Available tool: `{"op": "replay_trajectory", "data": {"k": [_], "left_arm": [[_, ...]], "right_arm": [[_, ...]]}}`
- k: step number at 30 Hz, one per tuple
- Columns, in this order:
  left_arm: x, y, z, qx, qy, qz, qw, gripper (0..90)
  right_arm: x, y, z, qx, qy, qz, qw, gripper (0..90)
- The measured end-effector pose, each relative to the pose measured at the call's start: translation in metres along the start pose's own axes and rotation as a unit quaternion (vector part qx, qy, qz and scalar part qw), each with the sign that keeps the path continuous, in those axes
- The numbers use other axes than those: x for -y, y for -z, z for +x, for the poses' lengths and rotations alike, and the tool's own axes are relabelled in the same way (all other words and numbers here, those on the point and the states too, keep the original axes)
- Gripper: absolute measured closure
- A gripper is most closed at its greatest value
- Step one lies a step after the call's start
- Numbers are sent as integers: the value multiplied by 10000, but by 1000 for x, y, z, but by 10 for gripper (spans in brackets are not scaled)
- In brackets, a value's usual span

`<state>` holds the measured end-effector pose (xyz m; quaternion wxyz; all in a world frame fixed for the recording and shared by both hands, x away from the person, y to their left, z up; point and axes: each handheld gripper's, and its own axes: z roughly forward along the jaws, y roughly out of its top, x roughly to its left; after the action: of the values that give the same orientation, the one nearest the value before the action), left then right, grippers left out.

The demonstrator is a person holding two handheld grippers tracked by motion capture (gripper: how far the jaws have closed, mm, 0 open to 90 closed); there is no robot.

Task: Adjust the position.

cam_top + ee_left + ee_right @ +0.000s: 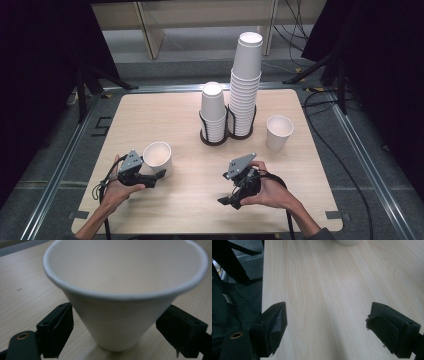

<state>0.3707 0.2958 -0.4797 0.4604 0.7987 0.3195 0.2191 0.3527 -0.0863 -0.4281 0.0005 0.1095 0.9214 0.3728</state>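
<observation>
A white paper cup (158,159) stands upright on the wooden table (165,115) at the front left. My left gripper (159,175) lies low at its near side, and the cup (120,315) sits between the two jaws. Narrow gaps show between the black pads (60,327) and the cup wall, so the gripper (114,332) is open. My right gripper (227,201) rests in the hand at the front centre, angled down toward the table. It (327,330) is open, with only bare wood between its jaws.
Two stacks of white cups, a short one (213,112) and a tall one (246,85), stand in a black wire holder (215,141) at the table's centre back. A single cup (278,131) stands to their right. A white cup's base (348,242) shows at the right gripper view's top edge.
</observation>
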Motion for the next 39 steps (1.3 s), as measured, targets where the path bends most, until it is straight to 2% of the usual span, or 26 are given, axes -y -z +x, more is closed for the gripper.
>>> {"op": "replay_trajectory", "data": {"k": [5,9,10,16,17,19,20,24,28,32,34,36,37,39], "left_arm": [[4,8,0,-71,66,-13,10000,147],[5,18,-2,-152,67,-115,9998,147],[5,20,-3,-133,60,-76,9999,147],[11,34,-18,-135,46,16,9999,147],[12,37,-19,-156,-55,50,9999,147],[13,43,-24,-162,-8,28,9999,147],[13,46,-27,-223,-35,-22,9997,147],[15,56,-36,-275,-60,-106,9995,147],[18,62,-45,-237,-73,-178,9995,147],[21,67,-51,-249,-31,-118,9996,147],[22,68,-51,-230,-115,-121,9996,147],[23,70,-53,-246,-80,-107,9996,148],[25,71,-55,-316,16,-135,9994,148],[26,73,-55,-299,-34,-65,9995,149]], "right_arm": [[1,1,-1,43,35,-8,10000,163],[4,1,-2,54,-42,-21,10000,163],[5,2,-2,69,-91,-23,9999,162],[12,5,-3,180,-167,-45,9997,162],[14,6,-4,225,-192,-56,9995,162],[17,7,-4,300,-339,-90,9989,161],[18,8,-5,306,-340,-114,9989,161],[25,11,-5,499,-567,-163,9970,162],[34,13,-5,625,-753,-169,9951,163],[42,17,0,738,-925,-181,9928,164],[47,17,2,775,-949,-193,9923,167],[55,20,5,898,-1086,-166,9899,167],[59,21,5,909,-1131,-164,9893,167],[65,23,6,972,-1226,-180,9875,168]]}}
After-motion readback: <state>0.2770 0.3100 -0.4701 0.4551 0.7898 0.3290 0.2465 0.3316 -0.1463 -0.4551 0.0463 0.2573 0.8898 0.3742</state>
